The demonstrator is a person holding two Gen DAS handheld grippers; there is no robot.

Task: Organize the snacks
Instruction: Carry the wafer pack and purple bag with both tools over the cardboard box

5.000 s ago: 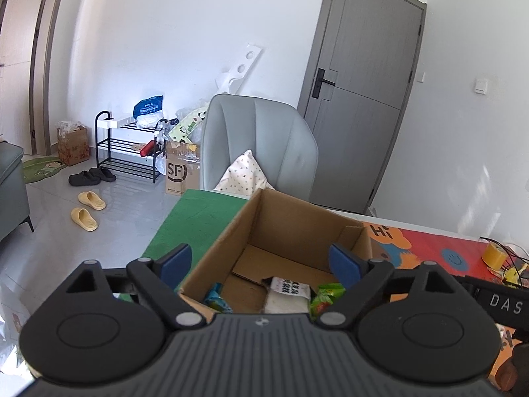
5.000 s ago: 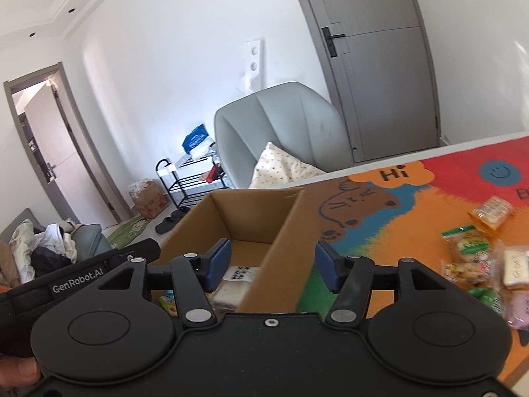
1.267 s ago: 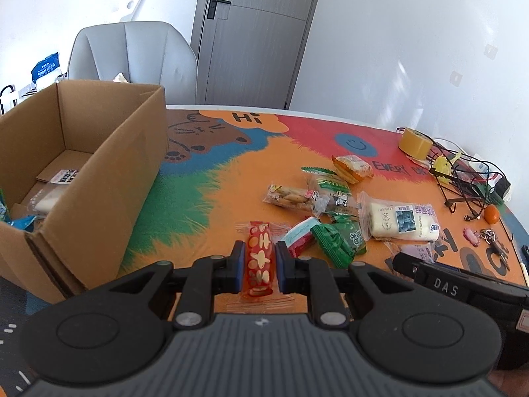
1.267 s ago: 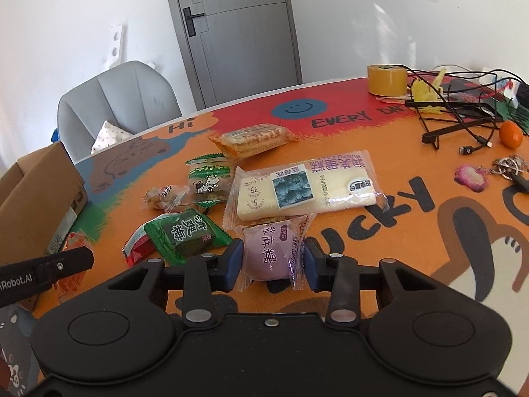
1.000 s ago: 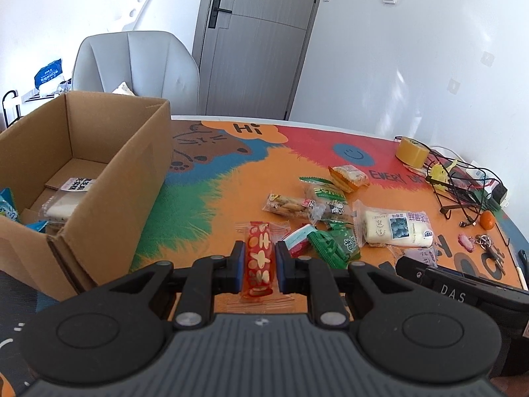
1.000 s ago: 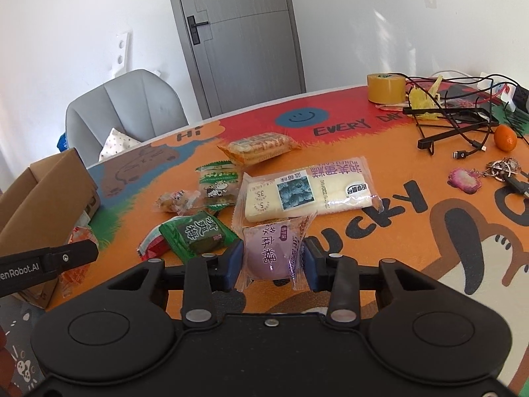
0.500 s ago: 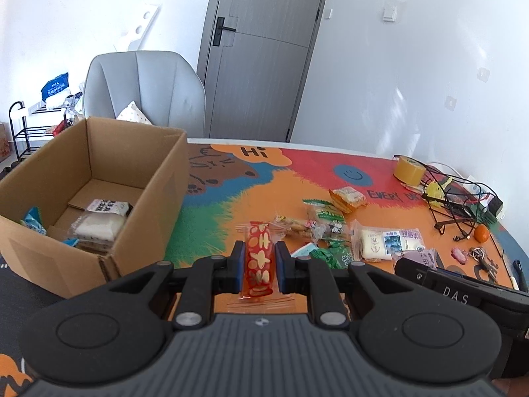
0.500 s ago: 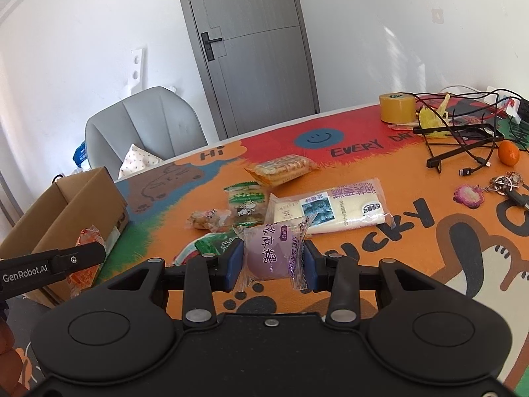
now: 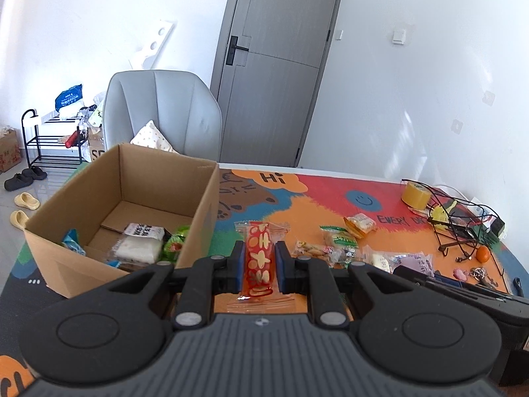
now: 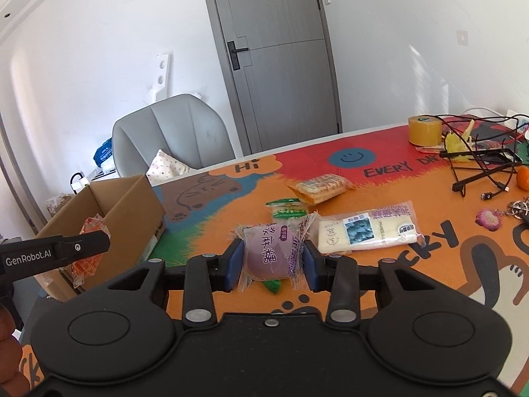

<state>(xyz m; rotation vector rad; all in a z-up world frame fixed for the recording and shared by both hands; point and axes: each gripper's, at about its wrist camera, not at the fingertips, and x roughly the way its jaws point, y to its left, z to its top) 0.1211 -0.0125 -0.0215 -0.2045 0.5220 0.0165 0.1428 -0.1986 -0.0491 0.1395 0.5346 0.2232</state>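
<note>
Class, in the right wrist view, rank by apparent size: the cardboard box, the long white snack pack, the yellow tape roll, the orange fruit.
1. cardboard box
2. long white snack pack
3. yellow tape roll
4. orange fruit, partly cut off at the frame edge

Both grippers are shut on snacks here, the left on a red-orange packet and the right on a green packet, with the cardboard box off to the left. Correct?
Not quite: the right gripper holds a purple mochi packet, not green, as the right wrist view shows. The left gripper is shut on the red-orange packet, and the cardboard box stands left.
</note>
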